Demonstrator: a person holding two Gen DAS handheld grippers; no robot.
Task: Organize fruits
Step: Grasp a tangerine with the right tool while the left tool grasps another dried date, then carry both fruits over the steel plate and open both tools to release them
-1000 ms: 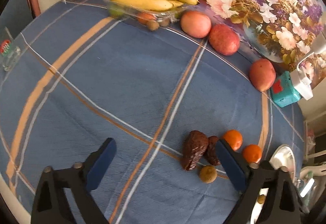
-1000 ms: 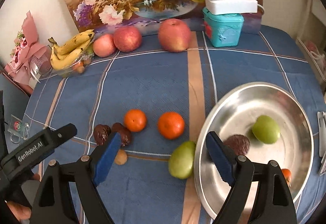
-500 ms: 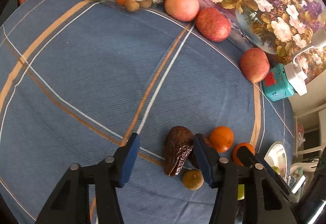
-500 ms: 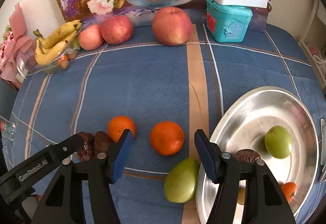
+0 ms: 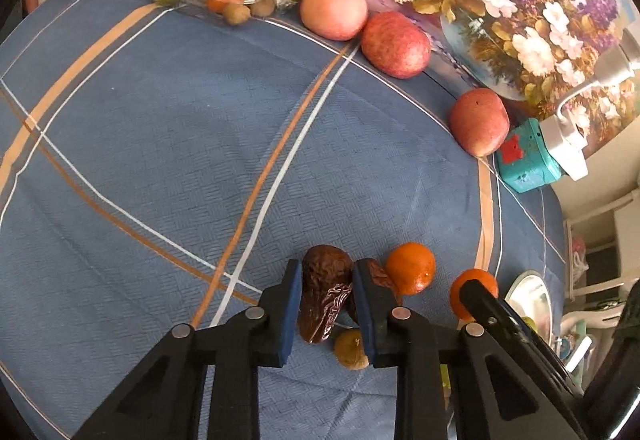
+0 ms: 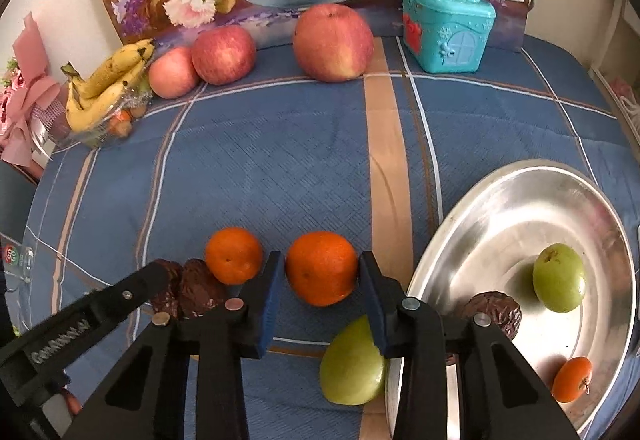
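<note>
Orange mandarin (image 6: 321,267) gripped between right fingers (image 6: 272,288); wrinkled brown fruit (image 5: 326,294) between closed left fingers (image 5: 290,304).

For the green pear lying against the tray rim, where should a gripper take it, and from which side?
Grip the pear across its fat lower body, coming from above with the jaws closing along the tray's edge line. It lies on its side against the tray rim, so a pad would probably not fit on that side. The narrow end tapers and could slip.

black gripper (image 5: 326,294) frames, blue pads (image 5: 291,310), silver screws (image 5: 181,330), white lettering.
</note>
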